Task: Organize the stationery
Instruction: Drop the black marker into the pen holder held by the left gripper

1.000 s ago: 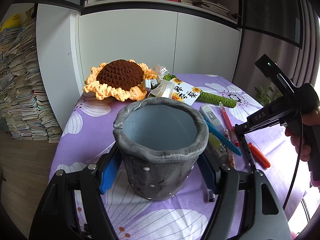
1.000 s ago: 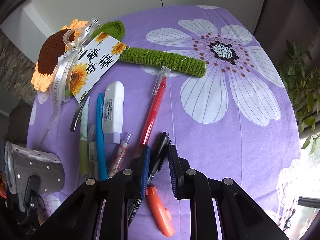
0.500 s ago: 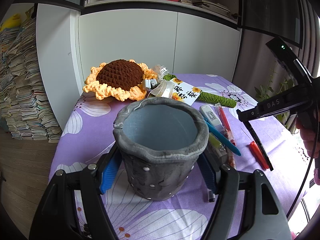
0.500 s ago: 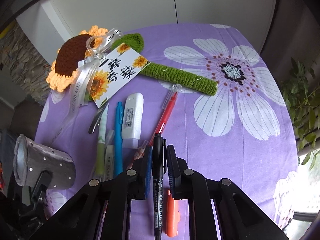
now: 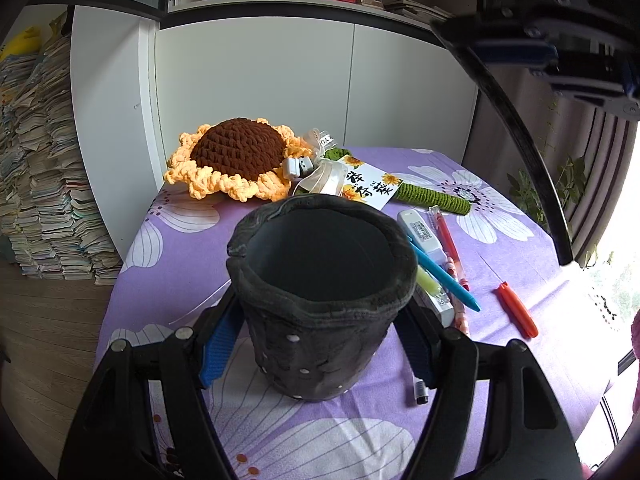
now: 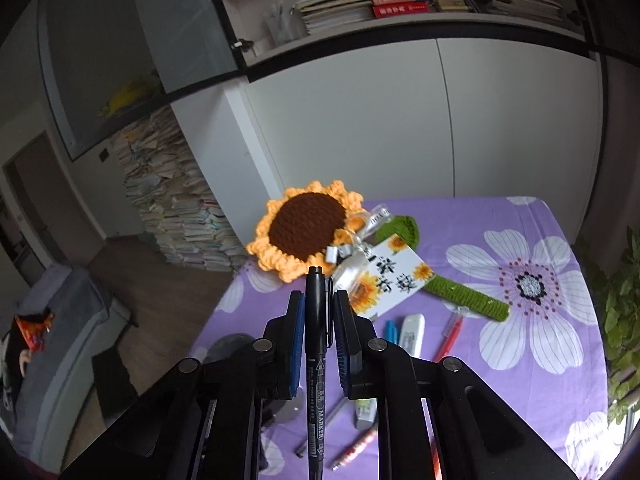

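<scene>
My left gripper point(image 5: 320, 320) is shut on a dark grey pen holder point(image 5: 320, 300) that stands upright on the purple flowered tablecloth point(image 5: 500, 248). My right gripper point(image 6: 318, 320) is shut on a black marker point(image 6: 317, 344) and holds it high above the table; in the left wrist view the marker point(image 5: 516, 128) hangs slanted at the upper right. Right of the holder lie a blue pen point(image 5: 444, 276), a red pen point(image 5: 448, 240), a white correction tape point(image 5: 422, 234), a yellow-green highlighter point(image 5: 430, 286) and an orange marker point(image 5: 516, 314).
A crochet sunflower point(image 5: 240, 156) with a green stem point(image 5: 436, 196) and a gift card point(image 5: 370, 188) lies at the back of the table. White cabinets point(image 5: 304, 88) stand behind. Stacked books point(image 5: 44, 184) stand on the floor at left. A plant point(image 6: 624, 320) stands right of the table.
My right gripper has lifted the black marker from just above the table to high above it and tilted up toward the cabinets. The left gripper and pen holder have not moved.
</scene>
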A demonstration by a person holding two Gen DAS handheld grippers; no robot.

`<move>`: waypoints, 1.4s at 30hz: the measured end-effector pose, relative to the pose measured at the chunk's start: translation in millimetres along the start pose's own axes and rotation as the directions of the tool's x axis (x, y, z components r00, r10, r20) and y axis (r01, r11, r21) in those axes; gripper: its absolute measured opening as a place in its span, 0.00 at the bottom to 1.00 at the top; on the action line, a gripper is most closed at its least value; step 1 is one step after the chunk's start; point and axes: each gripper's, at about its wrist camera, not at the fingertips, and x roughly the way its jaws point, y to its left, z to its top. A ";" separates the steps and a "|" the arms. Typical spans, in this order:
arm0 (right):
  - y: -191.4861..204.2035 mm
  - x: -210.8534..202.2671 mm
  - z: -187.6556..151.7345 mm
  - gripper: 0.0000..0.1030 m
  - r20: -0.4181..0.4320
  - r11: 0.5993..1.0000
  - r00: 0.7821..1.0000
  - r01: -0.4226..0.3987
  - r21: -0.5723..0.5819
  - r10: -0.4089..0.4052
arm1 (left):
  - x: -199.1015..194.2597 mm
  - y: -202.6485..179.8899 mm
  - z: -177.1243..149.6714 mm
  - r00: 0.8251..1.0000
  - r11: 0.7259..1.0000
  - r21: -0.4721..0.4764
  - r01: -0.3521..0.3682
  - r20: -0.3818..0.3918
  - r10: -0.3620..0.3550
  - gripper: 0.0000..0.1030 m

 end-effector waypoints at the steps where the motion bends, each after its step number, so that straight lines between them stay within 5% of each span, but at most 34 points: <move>1: 6.1 1.6 5.2 0.15 0.022 0.999 0.999 -0.030 -0.009 0.031 | 0.0 0.0 0.0 1.000 1.000 0.000 0.000 0.000 0.000 0.69; 5: 27.4 17.8 19.6 0.15 0.077 0.992 0.990 -0.120 -0.035 0.122 | -0.1 -0.3 -0.1 1.000 1.000 -0.001 0.001 0.000 -0.001 0.69; 13: 44.6 59.8 15.9 0.15 0.048 0.978 0.977 -0.204 -0.052 0.207 | 0.9 -1.1 -0.4 1.000 1.000 0.000 0.002 -0.002 -0.002 0.69; 29: 31.1 37.3 -26.8 0.15 -0.005 0.987 0.992 -0.130 -0.097 0.130 | 1.2 -3.7 -1.7 1.000 1.000 -0.007 0.007 -0.006 -0.007 0.69; 42: 15.5 21.0 -41.0 0.15 -0.074 0.987 0.987 -0.146 -0.059 0.142 | 1.9 -1.8 -0.4 1.000 1.000 -0.012 0.007 -0.007 -0.007 0.69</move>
